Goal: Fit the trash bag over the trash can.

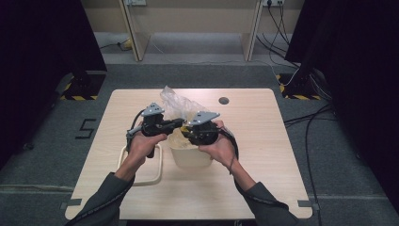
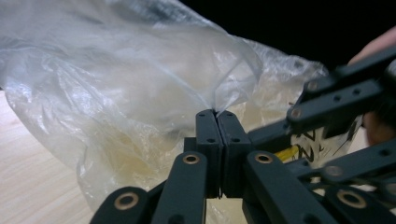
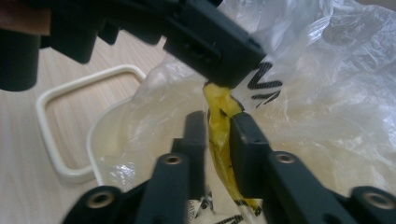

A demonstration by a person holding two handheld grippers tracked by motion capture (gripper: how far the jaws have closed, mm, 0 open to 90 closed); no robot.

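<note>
High view: one clear plastic bag point(image 1: 178, 104) rises from one cream bin point(image 1: 190, 157) at table point(image 1: 263, 141) centre; one cream ring-frame point(image 1: 157, 169) lies at the bin's 9 o'clock. Left gripper point(image 1: 176, 123) and right gripper point(image 1: 186, 133) meet over the bin mouth.
Left gripper view: jaws fully closed, pinching the bag point(image 2: 116, 79) edge at 12 o'clock.
Right gripper view: jaws nearly closed on the bag's yellow strip point(image 3: 219, 135); ring-frame point(image 3: 51, 107) at 9 o'clock.
Risk: pulling the grips apart could tear thin film; a slipping pinch could drop the bag edge; an upward tug may tip the bin.
</note>
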